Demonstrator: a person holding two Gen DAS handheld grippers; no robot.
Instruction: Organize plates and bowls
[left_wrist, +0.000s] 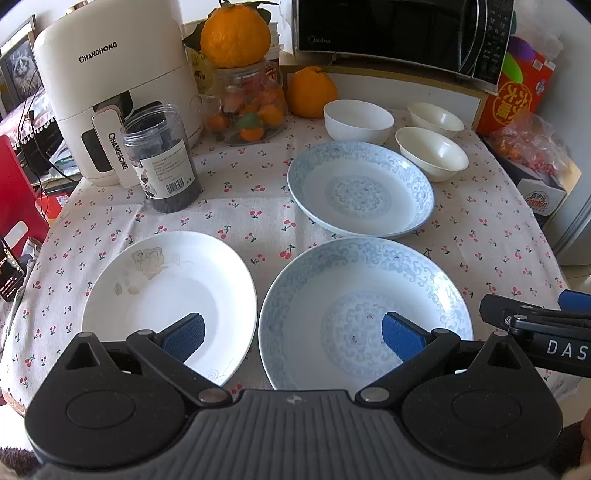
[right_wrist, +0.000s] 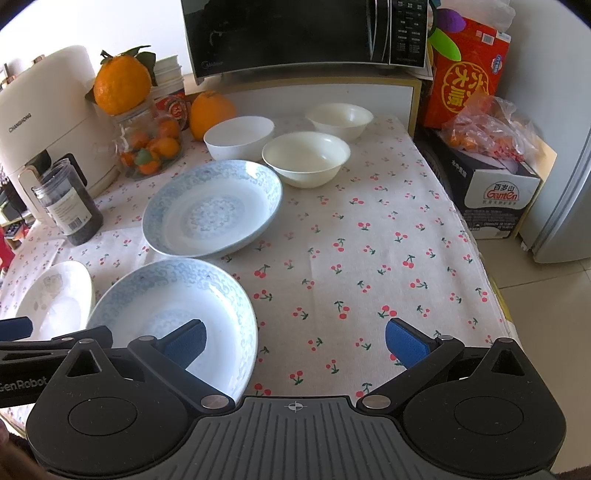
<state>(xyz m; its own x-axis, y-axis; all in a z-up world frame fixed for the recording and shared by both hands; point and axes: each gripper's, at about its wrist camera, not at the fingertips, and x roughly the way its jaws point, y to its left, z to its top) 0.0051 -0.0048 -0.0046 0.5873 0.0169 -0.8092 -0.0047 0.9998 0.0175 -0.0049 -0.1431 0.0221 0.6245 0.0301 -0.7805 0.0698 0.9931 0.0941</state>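
A white flower-print plate (left_wrist: 166, 295) (right_wrist: 55, 295) sits near left. A blue-patterned plate (left_wrist: 354, 302) (right_wrist: 173, 314) lies beside it, and a second blue-patterned plate (left_wrist: 360, 190) (right_wrist: 212, 206) lies behind. Three white bowls stand at the back: one (left_wrist: 357, 120) (right_wrist: 239, 136), a second (left_wrist: 430, 153) (right_wrist: 306, 158), a third (left_wrist: 436, 118) (right_wrist: 339, 119). My left gripper (left_wrist: 293, 339) is open and empty above the gap between the two near plates. My right gripper (right_wrist: 295, 341) is open and empty, over the near blue plate's right rim and bare cloth.
A cherry-print tablecloth (right_wrist: 369, 258) covers the table. At the back left are an air fryer (left_wrist: 110, 92), a dark jar (left_wrist: 162, 162), a glass jar of oranges (left_wrist: 251, 107) and a loose orange (left_wrist: 312, 92). A microwave (right_wrist: 306, 33) stands behind. Boxes (right_wrist: 495, 184) crowd the right edge.
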